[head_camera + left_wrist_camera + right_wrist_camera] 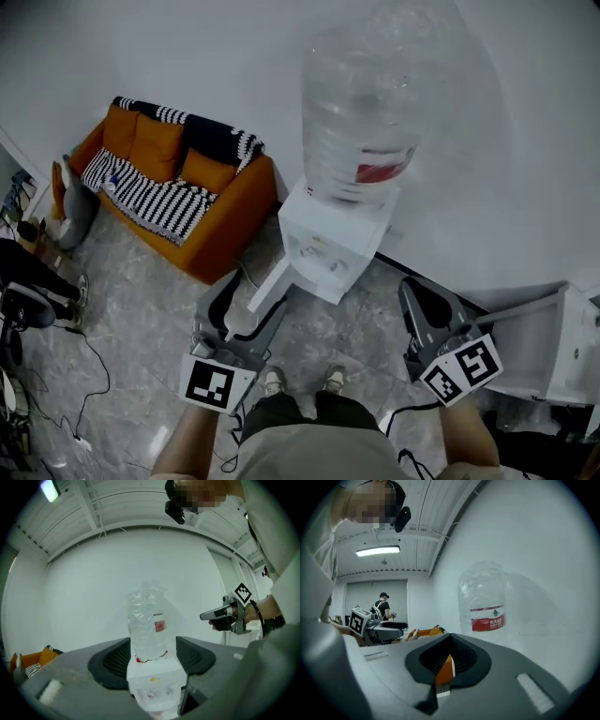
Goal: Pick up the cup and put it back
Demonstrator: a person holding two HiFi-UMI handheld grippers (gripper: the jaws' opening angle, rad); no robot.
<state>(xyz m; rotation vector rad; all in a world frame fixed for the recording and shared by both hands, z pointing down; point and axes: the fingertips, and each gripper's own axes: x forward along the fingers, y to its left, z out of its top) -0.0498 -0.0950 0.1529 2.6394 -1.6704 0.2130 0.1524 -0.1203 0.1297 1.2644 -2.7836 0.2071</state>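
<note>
I can make out no cup in any view. A white water dispenser (333, 248) with a large clear bottle (366, 103) on top stands against the wall just ahead of me. My left gripper (251, 295) points at its left side with the jaws apart and nothing between them. In the left gripper view the dispenser (152, 681) and bottle (147, 620) show through the gap of that gripper (153, 656), some way off. My right gripper (417, 291) hangs to the right of the dispenser, jaws together and empty. In the right gripper view that gripper (443, 660) leaves only a thin slit.
An orange sofa (169, 178) with a striped blanket stands at the left wall. Cables (89, 375) trail over the marble floor at the lower left. A white frame (553, 347) sits at the right. Another person (383, 606) stands far back in the room.
</note>
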